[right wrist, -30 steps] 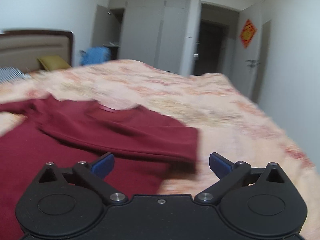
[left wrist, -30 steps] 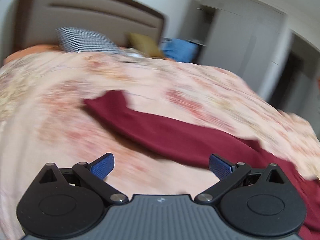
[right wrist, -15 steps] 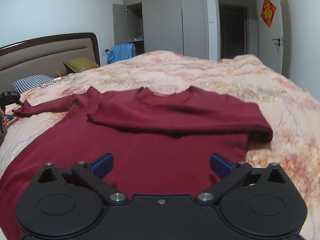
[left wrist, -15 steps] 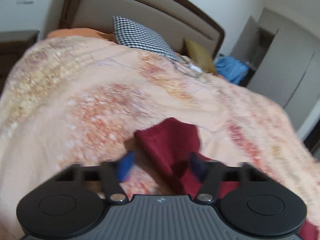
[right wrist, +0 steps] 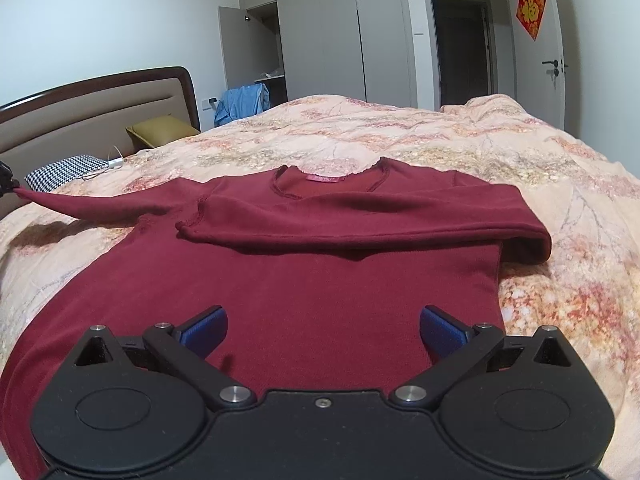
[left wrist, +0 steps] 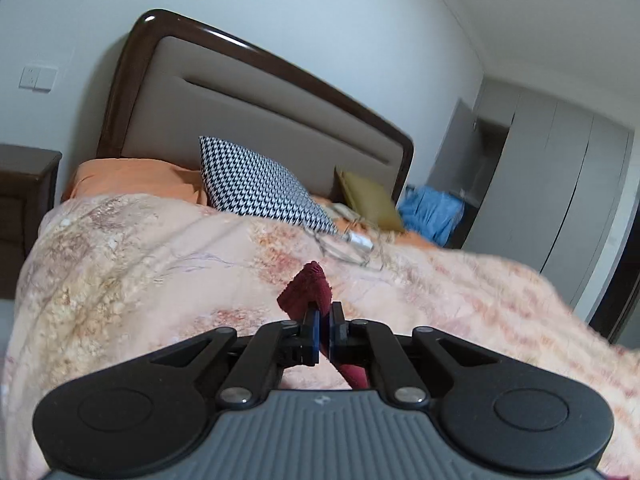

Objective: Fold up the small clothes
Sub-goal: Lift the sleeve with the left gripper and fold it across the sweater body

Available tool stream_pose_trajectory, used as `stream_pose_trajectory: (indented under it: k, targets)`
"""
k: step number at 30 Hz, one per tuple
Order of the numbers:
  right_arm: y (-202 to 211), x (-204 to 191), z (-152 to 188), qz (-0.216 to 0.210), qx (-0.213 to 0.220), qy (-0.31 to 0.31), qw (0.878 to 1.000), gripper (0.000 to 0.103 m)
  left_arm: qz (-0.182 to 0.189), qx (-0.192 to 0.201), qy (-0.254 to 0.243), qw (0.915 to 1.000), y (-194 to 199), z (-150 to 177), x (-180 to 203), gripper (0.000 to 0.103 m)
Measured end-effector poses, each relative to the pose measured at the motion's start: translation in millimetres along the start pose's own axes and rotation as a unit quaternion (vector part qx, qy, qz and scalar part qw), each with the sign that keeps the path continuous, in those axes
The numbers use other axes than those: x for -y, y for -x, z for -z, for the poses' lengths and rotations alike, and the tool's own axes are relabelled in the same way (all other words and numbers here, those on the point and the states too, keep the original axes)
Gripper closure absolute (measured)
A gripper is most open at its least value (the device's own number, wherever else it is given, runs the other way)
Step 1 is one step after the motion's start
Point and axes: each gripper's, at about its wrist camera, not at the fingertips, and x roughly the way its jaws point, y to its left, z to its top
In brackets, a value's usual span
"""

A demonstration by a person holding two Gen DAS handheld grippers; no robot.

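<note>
A dark red long-sleeved shirt [right wrist: 304, 280] lies flat on the bed, neck away from me. Its right sleeve [right wrist: 380, 216] is folded across the chest. Its left sleeve [right wrist: 88, 206] is stretched out to the left and lifted off the quilt. My left gripper [left wrist: 325, 334] is shut on that sleeve's cuff [left wrist: 308, 290], which sticks up past the fingertips. It shows at the left edge of the right wrist view [right wrist: 6, 182]. My right gripper [right wrist: 323, 326] is open and empty above the shirt's lower body.
The shirt rests on a peach floral quilt [right wrist: 460, 140]. A houndstooth pillow [left wrist: 260, 184], an olive cushion [left wrist: 368, 202] and a cable [left wrist: 352, 244] lie near the headboard [left wrist: 248, 104]. Wardrobes [right wrist: 340, 36] and a door [right wrist: 540, 52] stand behind.
My left gripper has closed on the left sleeve's cuff and lifted it off the quilt. My right gripper has stayed open and moved in a little over the shirt's body.
</note>
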Motion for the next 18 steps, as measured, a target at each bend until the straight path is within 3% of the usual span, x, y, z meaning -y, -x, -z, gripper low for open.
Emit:
stream_pose_trajectory:
  k: [5, 9, 14, 18]
  targets:
    - [6.9, 4.2, -1.1, -0.008, 0.012, -0.009, 1.000, 0.001, 0.018, 0.019, -0.003, 0.9996, 13.9, -8.9, 20.5, 0.099]
    - [13.7, 10.3, -1.5, -0.010, 0.024, -0.016, 1.000, 0.001, 0.078, 0.044, -0.041, 0.9951, 47.0, -23.6, 66.1, 0.099]
    - [21.6, 23.1, 0.9, -0.010, 0.031, -0.029, 0.999, 0.001, 0.187, 0.040, -0.079, 0.9784, 91.7, -30.1, 143.0, 0.099]
    - [30.8, 39.7, 2.7, -0.003, 0.039, -0.040, 0.998, 0.001, 0.266, 0.028, -0.118, 0.9562, 127.2, -12.2, 208.3, 0.099]
